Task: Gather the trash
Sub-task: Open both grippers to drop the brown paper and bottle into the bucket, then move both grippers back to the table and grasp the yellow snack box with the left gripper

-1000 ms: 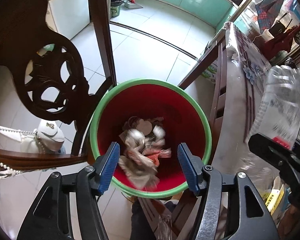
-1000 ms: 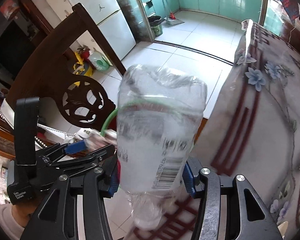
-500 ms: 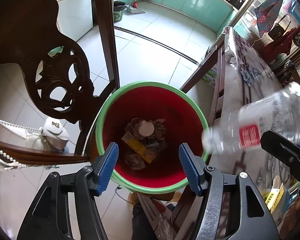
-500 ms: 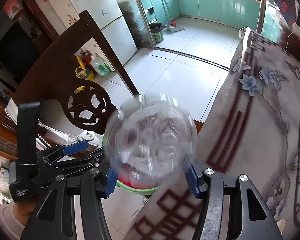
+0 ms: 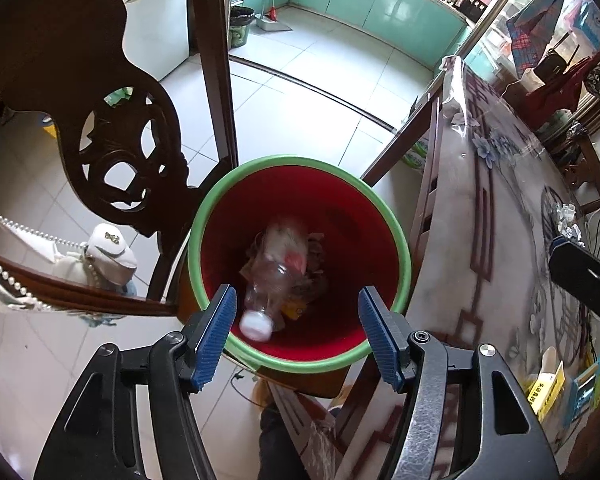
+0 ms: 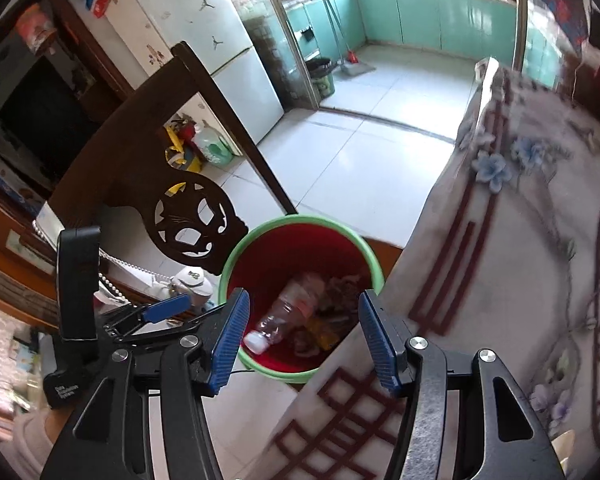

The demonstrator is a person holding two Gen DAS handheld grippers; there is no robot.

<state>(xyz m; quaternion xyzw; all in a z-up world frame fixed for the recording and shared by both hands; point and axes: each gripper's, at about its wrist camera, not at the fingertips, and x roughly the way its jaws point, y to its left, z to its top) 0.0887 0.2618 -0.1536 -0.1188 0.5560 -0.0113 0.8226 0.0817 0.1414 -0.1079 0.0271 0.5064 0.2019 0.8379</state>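
Note:
A red bin with a green rim point(image 5: 396, 224) point(image 6: 236, 252) stands on the floor between the chair and the table. A clear plastic bottle point(image 5: 276, 268) point(image 6: 292, 308) with a white cap lies inside it on top of crumpled paper trash. My left gripper point(image 5: 296, 324) is open and empty above the bin's near rim; it also shows in the right wrist view point(image 6: 156, 312). My right gripper point(image 6: 304, 332) is open and empty, above the bin's right side by the table edge.
A dark carved wooden chair point(image 5: 112, 120) with a white pearl-strap bag point(image 5: 108, 252) stands left of the bin. The table with a floral cover point(image 6: 520, 240) is on the right, with crumpled paper point(image 5: 566, 216) and small boxes point(image 5: 548, 392) on it.
The right gripper opened and let go of the plastic bottle, which tipped over the rim and dropped into the bin. The left gripper stayed open over the bin.

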